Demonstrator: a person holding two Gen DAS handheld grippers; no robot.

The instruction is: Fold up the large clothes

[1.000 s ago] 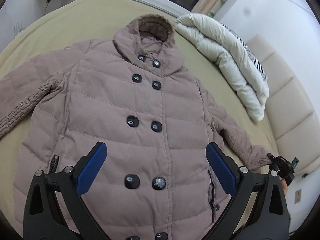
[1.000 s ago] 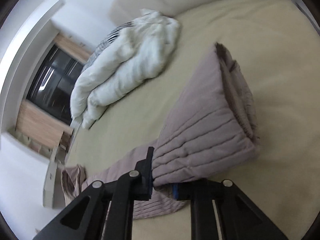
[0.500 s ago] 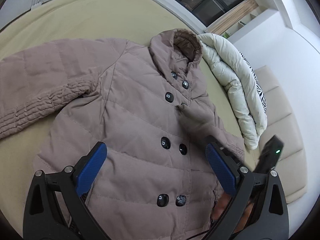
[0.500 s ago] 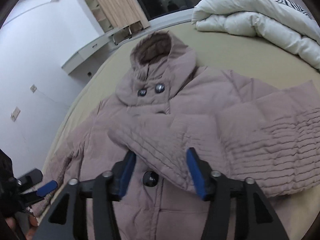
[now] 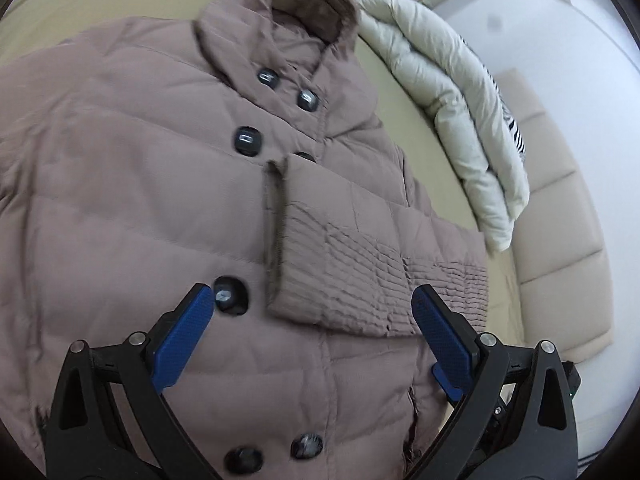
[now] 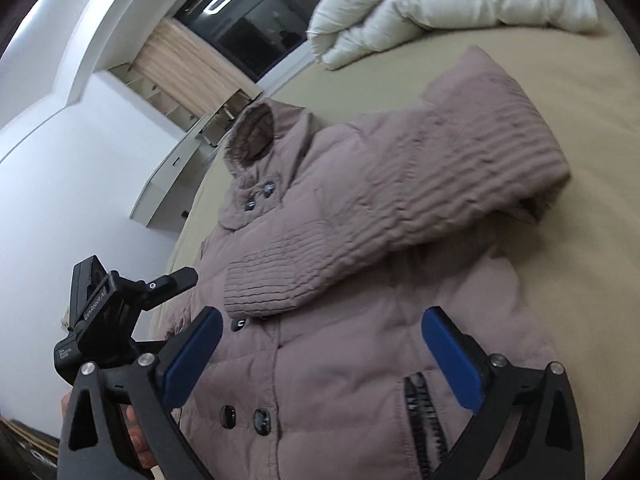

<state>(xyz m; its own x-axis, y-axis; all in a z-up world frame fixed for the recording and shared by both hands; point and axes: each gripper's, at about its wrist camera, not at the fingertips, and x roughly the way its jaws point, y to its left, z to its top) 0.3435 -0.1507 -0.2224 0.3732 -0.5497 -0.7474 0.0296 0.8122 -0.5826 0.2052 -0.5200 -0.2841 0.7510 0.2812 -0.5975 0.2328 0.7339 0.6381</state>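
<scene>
A mauve quilted coat (image 5: 140, 200) with dark buttons lies front up on the bed, hood at the far end. Its right sleeve (image 5: 340, 248) is folded across the chest, cuff near the button line. My left gripper (image 5: 310, 296) hovers open just above the coat, near the cuff, with nothing between its blue pads. In the right wrist view the same sleeve (image 6: 400, 200) lies over the coat (image 6: 340, 380). My right gripper (image 6: 322, 318) is above the lower front; its jaws are opening and hold nothing. The left gripper's black housing (image 6: 100, 304) shows at the left.
A folded white duvet (image 5: 452, 92) lies on the bed beyond the coat's right side, next to a beige padded headboard (image 5: 560, 260). Bare tan sheet (image 6: 560, 100) surrounds the coat. A dark window (image 6: 256, 12) and shelves stand beyond the bed. A hand (image 6: 136, 440) grips the left tool.
The right gripper carried the sleeve from the bed over the coat's chest, let it go and spread its jaws. The left gripper came lower and closer to the coat.
</scene>
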